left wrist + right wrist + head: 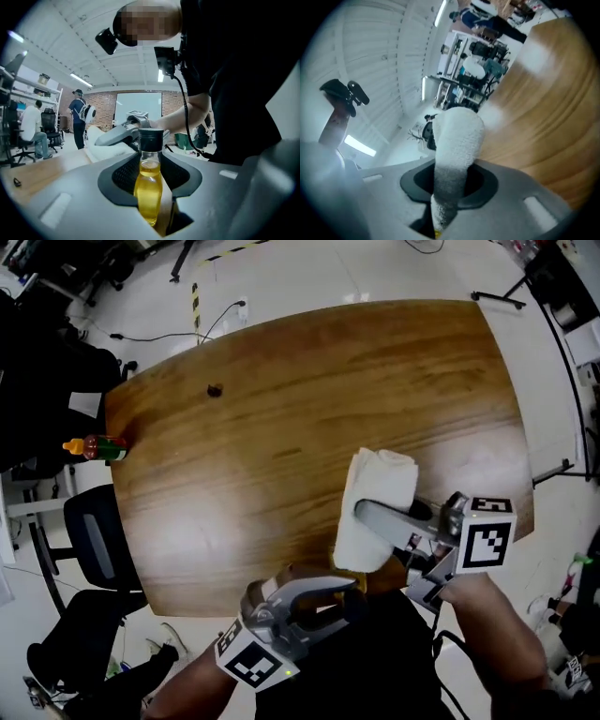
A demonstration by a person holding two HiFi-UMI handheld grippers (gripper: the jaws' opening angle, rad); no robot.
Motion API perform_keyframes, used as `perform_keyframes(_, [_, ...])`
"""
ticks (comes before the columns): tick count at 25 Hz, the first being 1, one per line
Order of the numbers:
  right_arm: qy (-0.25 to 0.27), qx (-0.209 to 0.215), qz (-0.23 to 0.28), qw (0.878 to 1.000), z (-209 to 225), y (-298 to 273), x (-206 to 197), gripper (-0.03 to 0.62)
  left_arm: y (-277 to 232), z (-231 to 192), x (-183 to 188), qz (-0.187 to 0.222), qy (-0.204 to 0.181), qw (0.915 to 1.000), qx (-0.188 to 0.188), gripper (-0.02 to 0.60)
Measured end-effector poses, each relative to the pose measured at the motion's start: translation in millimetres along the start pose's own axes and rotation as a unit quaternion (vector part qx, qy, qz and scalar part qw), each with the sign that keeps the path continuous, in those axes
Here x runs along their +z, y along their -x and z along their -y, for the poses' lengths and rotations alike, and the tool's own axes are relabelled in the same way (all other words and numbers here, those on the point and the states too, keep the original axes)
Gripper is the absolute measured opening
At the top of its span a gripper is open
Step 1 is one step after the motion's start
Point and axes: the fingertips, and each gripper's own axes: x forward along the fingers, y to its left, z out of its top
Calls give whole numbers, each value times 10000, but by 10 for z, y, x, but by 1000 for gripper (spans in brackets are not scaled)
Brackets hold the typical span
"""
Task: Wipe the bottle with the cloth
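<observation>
Bottle (149, 187) of yellow liquid pinched upright in left gripper (150, 161), held off the worktop (281, 409) at its near edge, probably for all-round reach. Folded cloth (457, 140) clamped in right gripper (450, 183), just beside it, likely for wiping. One cloth, two grippers; second, red bottle (94, 446) well apart at worktop's left edge.

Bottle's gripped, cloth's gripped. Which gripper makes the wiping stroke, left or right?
Right. The right gripper is shut on the cloth, close by the bottle; the left gripper clamps the bottle and probably should just hold it steady.
</observation>
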Motion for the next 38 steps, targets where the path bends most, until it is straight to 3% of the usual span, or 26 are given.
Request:
perform_keyframes(4, [148, 90, -1593, 9871, 46, -323, -484, 72, -38, 0, 7, -28, -16, 9996, 265, 155])
perform_keyframes(9, [840, 284, -2752, 9573, 164, -427, -825, 72, -72, -12, 25, 66, 56, 9977, 671, 155])
perform_keyframes(13, [1491, 434, -3128, 9370, 228, -547, -992, 72, 11, -31, -11, 125, 6, 9976, 677, 155])
perform_keyframes(18, [2116, 333, -3635, 9066, 417, -594, -1158, 71, 3, -34, -14, 149, 7, 9974, 702, 155])
perform_keyframes(32, [3247, -244, -4192, 8475, 780, -669, -1327, 71, 14, -51, -46, 212, -108, 9962, 836, 155])
perform_keyframes(38, [3523, -352, -4282, 8314, 823, -691, -1341, 71, 19, -59, -76, 268, -45, 9964, 808, 155])
